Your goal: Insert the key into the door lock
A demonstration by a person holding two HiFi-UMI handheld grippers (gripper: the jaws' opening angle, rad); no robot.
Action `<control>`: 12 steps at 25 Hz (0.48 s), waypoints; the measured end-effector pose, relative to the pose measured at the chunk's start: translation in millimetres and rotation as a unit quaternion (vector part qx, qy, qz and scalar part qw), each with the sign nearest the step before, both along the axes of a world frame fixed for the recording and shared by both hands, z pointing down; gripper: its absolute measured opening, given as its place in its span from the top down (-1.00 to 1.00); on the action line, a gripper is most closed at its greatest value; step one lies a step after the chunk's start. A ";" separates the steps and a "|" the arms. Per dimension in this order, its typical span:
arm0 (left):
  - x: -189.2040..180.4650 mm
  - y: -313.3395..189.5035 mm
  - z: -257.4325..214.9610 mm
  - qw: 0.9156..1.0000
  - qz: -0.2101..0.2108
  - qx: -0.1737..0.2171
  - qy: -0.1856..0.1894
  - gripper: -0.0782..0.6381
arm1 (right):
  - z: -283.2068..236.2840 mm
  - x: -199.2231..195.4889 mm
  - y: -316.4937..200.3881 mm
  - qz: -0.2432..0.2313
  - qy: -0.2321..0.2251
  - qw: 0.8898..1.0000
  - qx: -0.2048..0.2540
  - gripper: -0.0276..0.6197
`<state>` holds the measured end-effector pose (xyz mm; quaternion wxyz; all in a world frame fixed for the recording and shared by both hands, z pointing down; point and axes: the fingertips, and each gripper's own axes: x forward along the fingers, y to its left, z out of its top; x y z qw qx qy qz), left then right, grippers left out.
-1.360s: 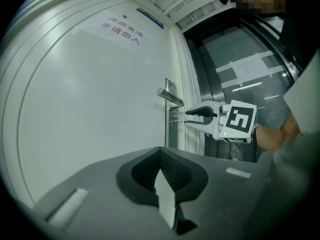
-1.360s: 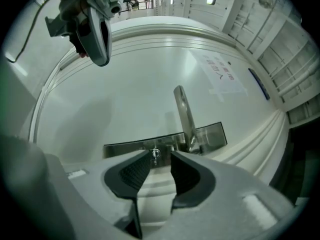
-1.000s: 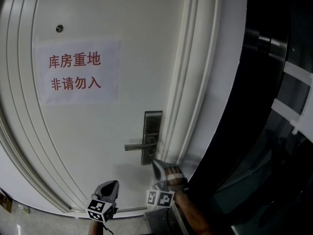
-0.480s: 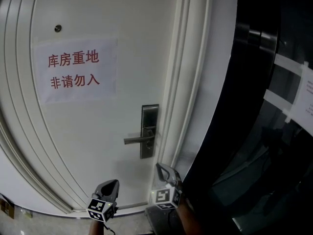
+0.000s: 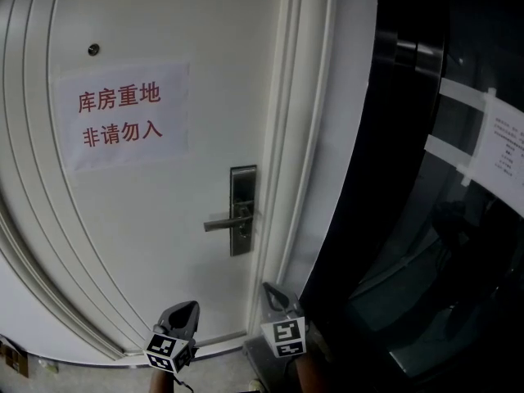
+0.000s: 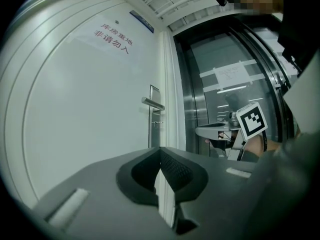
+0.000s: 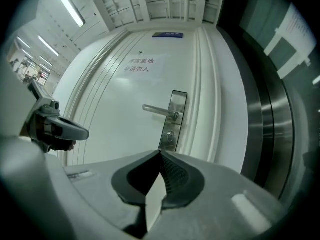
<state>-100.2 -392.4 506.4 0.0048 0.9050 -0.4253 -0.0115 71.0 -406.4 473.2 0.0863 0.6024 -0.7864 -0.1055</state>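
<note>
Jaws closed tip-to-tip on left gripper (image 6: 160,151) and right gripper (image 7: 160,153); no key visible, possibly hidden. Align right squarely with keyhole (image 7: 171,134) below handle (image 7: 159,110).

Pair of hand-held grippers, bottom centre of head view: left gripper (image 5: 182,314) and right gripper (image 5: 275,295) side by side, apart, both pointing up-frame, each with jaws closed tip to tip, nothing between.

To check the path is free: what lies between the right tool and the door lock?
Nothing. In the right gripper view, only open air before the white door separates the right tool from the door lock.
</note>
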 end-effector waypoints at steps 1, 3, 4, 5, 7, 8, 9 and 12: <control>-0.9 2.8 0.5 1.000 0.001 0.000 0.001 0.77 | -0.1 -0.5 5.9 0.001 -0.005 1.000 0.001 0.91; -2.4 8.8 1.6 1.000 0.003 -0.002 0.003 0.77 | -0.5 -1.3 17.9 0.003 -0.015 1.000 0.002 0.91; -3.0 12.2 1.8 1.000 0.004 -0.003 0.003 0.77 | -0.8 -1.9 23.8 0.002 -0.021 1.000 0.002 0.91; -3.5 15.9 1.8 1.000 0.006 -0.002 0.002 0.77 | -1.0 -2.3 29.7 0.002 -0.027 1.000 0.002 0.91; -4.5 23.8 0.6 1.000 0.009 0.001 0.000 0.77 | -0.4 -1.8 42.0 0.005 -0.039 0.999 0.001 0.91; -5.4 27.4 -0.5 1.000 0.010 0.002 -0.001 0.77 | 0.3 -1.1 48.3 0.007 -0.046 0.999 0.000 0.91; -6.6 30.8 -1.6 1.000 0.011 0.004 -0.001 0.77 | 1.2 -0.2 54.3 0.010 -0.053 0.999 0.000 0.91; -9.9 41.7 -2.8 1.000 0.011 0.008 0.000 0.77 | 5.3 0.6 71.7 0.010 -0.072 0.997 -0.003 0.91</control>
